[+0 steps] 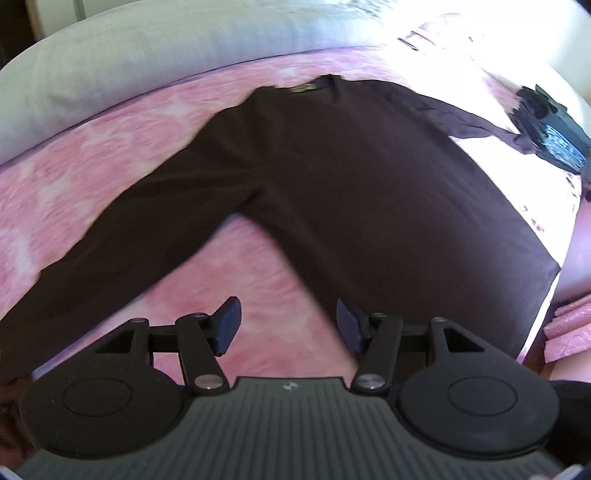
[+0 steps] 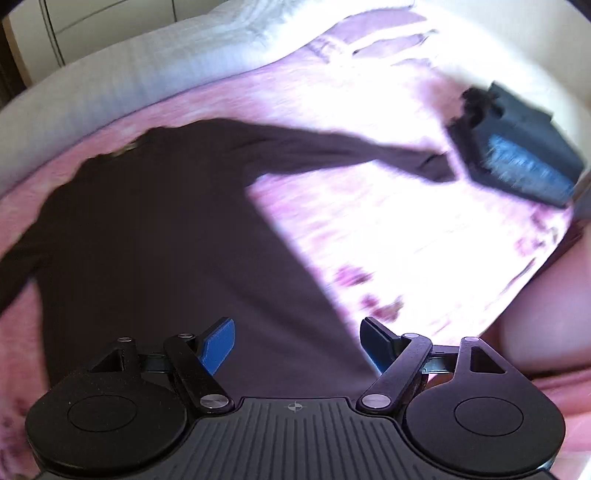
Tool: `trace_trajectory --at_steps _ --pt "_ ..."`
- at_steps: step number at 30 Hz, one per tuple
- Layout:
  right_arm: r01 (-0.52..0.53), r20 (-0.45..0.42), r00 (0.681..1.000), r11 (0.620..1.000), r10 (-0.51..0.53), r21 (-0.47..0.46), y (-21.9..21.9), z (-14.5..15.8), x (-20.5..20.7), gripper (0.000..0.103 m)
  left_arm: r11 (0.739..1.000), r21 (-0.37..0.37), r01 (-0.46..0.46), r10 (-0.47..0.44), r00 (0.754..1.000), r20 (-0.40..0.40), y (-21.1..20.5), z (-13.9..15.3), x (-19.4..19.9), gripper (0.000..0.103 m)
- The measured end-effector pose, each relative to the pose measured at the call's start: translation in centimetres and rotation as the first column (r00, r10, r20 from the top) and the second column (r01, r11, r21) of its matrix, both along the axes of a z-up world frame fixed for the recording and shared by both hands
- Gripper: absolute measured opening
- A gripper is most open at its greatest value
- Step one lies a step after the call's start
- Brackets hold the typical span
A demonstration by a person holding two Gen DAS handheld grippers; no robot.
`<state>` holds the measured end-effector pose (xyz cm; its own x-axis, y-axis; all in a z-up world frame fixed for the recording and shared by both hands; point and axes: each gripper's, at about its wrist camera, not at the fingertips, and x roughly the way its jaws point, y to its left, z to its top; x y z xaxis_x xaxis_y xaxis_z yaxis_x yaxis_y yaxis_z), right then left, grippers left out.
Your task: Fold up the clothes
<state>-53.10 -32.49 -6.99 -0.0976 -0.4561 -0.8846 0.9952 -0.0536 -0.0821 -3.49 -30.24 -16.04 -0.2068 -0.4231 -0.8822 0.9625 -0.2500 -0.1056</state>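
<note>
— What is lying under everything here?
— A pink mottled bedspread (image 1: 258,273) is covering the surface, and bright sunlight is washing out its far right part.
— And behind it?
— A pale grey-white pillow (image 1: 122,55) is lying along the far edge of the bedspread, touching it.
— Anything off to the right?
— A dark boxy object with a blue patterned face (image 2: 517,155) is sitting tilted on the sunlit part of the spread; it is blurring too much to tell what it is. A light wall panel (image 2: 110,26) is showing beyond the pillow.
</note>
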Motion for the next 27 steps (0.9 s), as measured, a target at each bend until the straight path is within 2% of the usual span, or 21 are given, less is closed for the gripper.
trace_trajectory --at_steps 3,6,8,11,13,14,17,21,24,25,26,27 --pt "-0.053 -0.087 0.995 0.998 0.051 -0.018 -2.6 0.2 -4.0 0.078 0.998 -0.016 0.052 -0.052 0.998 0.026 -1.7 -0.1 -4.7 0.053" --pt "-0.134 -0.178 0.976 0.991 0.128 -0.026 -6.0 -1.2 -8.4 0.078 0.998 -0.013 0.056 -0.055 0.997 0.058 -4.0 -1.0 -10.3 0.053" --pt "-0.214 -0.227 0.952 0.977 0.204 -0.019 -9.0 -2.7 -11.9 0.077 0.999 -0.004 0.042 -0.041 0.996 0.079 -5.6 -1.6 -14.1 0.053" --pt "-0.336 -0.266 0.907 0.942 0.326 0.007 -14.6 -6.3 -16.9 0.066 0.999 0.04 -0.037 0.032 0.993 0.111 -7.9 -2.0 -19.9 0.053" --pt "-0.403 -0.278 0.874 0.914 0.398 0.041 -18.8 -9.2 -19.7 0.053 0.993 0.079 -0.087 0.078 0.992 0.104 -9.0 -2.2 -23.7 0.053" --pt "-0.435 -0.273 0.858 0.898 0.436 0.065 -20.7 -10.8 -20.8 0.05 0.99 0.1 -0.103 0.093 0.991 0.096 -9.6 -2.3 -25.6 0.053" --pt "-0.551 -0.261 0.785 0.826 0.562 0.119 -24.9 -15.3 -22.3 0.049 0.985 0.157 -0.074 0.06 0.994 0.094 -11.3 -2.7 -31.5 0.053" --pt "-0.69 -0.245 0.659 0.701 0.711 0.178 -27.7 -19.4 -22.6 0.049 0.984 0.176 -0.017 -0.005 0.993 0.12 -13.2 -2.3 -37.0 0.053" --pt "-0.736 -0.189 0.61 0.639 0.769 0.224 -28.7 -20.1 -23.6 0.0 0.984 0.177 -0.021 -0.002 0.992 0.129 -14.5 -1.9 -38.1 0.053" --pt "-0.745 -0.171 0.603 0.627 0.779 0.228 -29.0 -19.7 -24.0 0.0 0.985 0.172 -0.027 0.004 0.991 0.134 -15.1 -1.8 -38.3 0.053" --pt "-0.745 -0.15 0.614 0.632 0.775 0.215 -29.4 -18.6 -24.6 0.0 0.985 0.166 -0.036 0.013 0.991 0.137 -15.7 -1.6 -38.4 0.053" --pt "-0.734 -0.124 0.639 0.65 0.759 0.196 -30.2 -17.2 -25.4 0.0 0.986 0.16 -0.045 0.023 0.99 0.137 -16.2 -1.4 -38.6 0.053"
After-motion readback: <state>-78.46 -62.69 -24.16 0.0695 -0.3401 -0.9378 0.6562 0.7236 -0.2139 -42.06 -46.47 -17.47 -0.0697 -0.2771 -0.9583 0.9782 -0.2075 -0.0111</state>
